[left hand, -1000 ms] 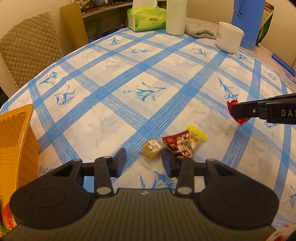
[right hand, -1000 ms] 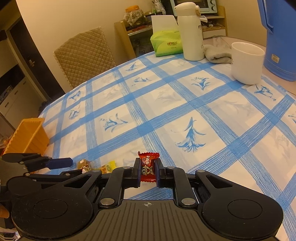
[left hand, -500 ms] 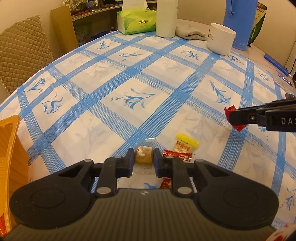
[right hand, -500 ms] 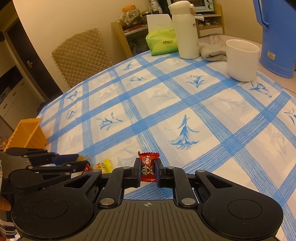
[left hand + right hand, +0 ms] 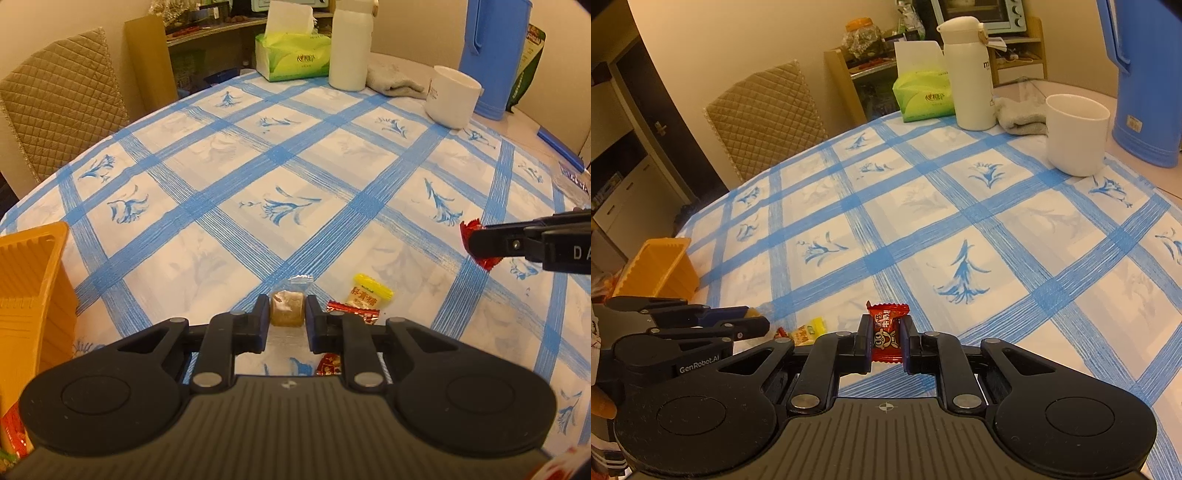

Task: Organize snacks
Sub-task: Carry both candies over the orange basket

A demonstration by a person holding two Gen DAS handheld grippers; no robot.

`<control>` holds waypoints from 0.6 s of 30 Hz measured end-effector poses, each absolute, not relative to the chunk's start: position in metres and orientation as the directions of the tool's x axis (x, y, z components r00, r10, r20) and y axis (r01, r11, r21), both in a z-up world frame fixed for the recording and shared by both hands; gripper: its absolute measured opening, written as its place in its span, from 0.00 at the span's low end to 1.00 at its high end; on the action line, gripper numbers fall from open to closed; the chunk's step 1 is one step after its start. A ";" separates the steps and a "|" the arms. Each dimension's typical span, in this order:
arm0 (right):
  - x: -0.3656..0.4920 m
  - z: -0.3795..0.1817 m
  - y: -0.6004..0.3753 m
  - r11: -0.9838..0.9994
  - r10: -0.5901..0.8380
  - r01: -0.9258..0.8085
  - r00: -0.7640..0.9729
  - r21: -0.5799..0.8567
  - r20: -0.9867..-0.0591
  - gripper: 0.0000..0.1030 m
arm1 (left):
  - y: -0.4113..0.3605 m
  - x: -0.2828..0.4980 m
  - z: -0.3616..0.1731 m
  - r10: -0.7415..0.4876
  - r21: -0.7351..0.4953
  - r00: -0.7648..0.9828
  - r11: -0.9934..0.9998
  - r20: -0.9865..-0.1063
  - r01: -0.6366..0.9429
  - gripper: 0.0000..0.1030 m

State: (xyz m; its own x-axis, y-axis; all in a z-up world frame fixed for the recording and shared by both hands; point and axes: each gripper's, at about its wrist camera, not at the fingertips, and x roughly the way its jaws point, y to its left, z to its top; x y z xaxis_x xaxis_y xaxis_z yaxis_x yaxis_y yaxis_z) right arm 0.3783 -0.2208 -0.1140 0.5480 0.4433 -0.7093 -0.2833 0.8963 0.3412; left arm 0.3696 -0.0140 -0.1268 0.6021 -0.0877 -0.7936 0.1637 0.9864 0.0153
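My left gripper point(image 5: 287, 314) is shut on a brown snack in a clear wrapper point(image 5: 287, 312), low over the checked tablecloth. Just right of it lie a yellow-topped candy point(image 5: 367, 295) and a red candy point(image 5: 354, 316) on the cloth. My right gripper point(image 5: 885, 338) is shut on a red wrapped candy point(image 5: 885, 332), held above the table. In the left wrist view that red candy point(image 5: 471, 230) shows at the right edge between the right gripper's fingers point(image 5: 495, 242). The orange basket point(image 5: 29, 295) stands at the left table edge, also seen in the right wrist view as the orange basket point(image 5: 661, 269).
At the far side stand a green tissue box point(image 5: 295, 55), a white bottle point(image 5: 349, 44), a grey cloth point(image 5: 395, 79), a white cup point(image 5: 452, 96) and a blue jug point(image 5: 495, 55). A quilted chair point(image 5: 62, 99) is behind the table on the left.
My left gripper moved forward over the brown snack and closed on it. The right gripper kept still, holding its red candy.
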 end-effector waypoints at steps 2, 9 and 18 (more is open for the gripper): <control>0.375 -0.110 -0.221 0.893 0.451 -0.291 0.551 0.344 -0.703 0.15 | -0.012 0.365 -0.119 -0.090 0.002 0.612 0.989 -0.786 0.148 0.17; 0.360 -0.093 -0.215 0.875 0.483 -0.329 0.548 0.355 -0.683 0.15 | -0.007 0.336 -0.088 -0.093 -0.032 0.650 0.994 -0.754 0.106 0.17; 0.321 -0.071 -0.196 0.839 0.538 -0.405 0.516 0.364 -0.666 0.15 | 0.017 0.282 -0.054 -0.067 -0.061 0.684 0.998 -0.726 0.033 0.17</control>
